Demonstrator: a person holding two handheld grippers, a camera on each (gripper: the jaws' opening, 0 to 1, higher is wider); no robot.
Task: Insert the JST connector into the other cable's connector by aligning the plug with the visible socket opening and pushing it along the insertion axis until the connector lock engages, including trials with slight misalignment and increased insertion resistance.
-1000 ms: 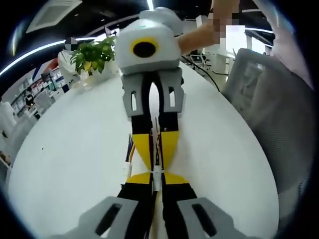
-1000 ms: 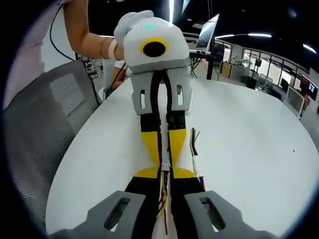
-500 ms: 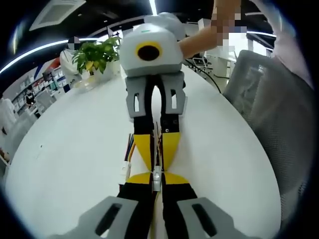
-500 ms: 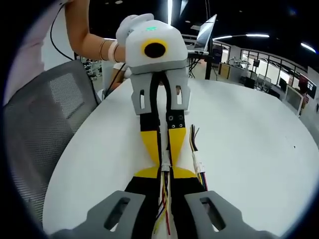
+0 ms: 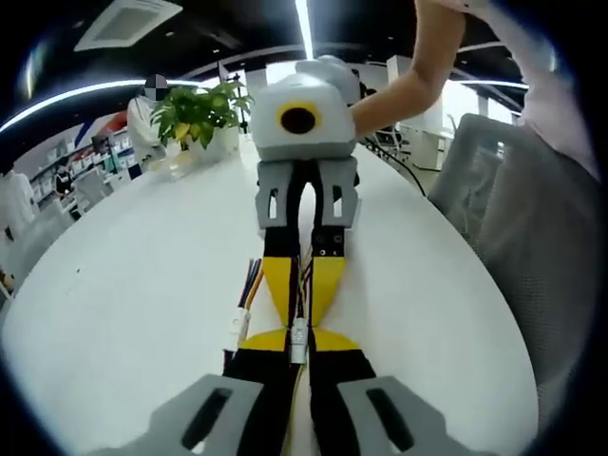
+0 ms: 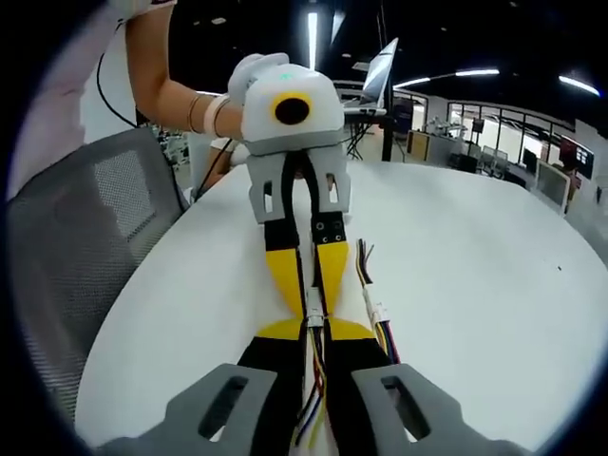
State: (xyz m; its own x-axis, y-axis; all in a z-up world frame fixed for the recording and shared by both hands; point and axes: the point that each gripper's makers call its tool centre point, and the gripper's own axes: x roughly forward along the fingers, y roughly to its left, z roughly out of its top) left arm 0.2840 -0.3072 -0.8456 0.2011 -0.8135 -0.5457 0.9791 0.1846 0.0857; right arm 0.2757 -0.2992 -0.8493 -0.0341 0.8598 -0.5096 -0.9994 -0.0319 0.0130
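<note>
Both grippers meet tip to tip above the white table (image 5: 123, 313), jaws pinched nearly closed: left gripper (image 5: 298, 334) on the JST connector (image 5: 298, 340), right gripper (image 6: 314, 318) on the other cable's connector (image 6: 314, 310). Halves look touching (lock state unclear). Keep wires inline w/ the axis, push straight, no twisting. Spare cable (image 6: 372, 304) lies beside.

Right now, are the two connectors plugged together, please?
Cannot tell: the white connectors meet tip to tip between both shut grippers, but no lock is visible.
</note>
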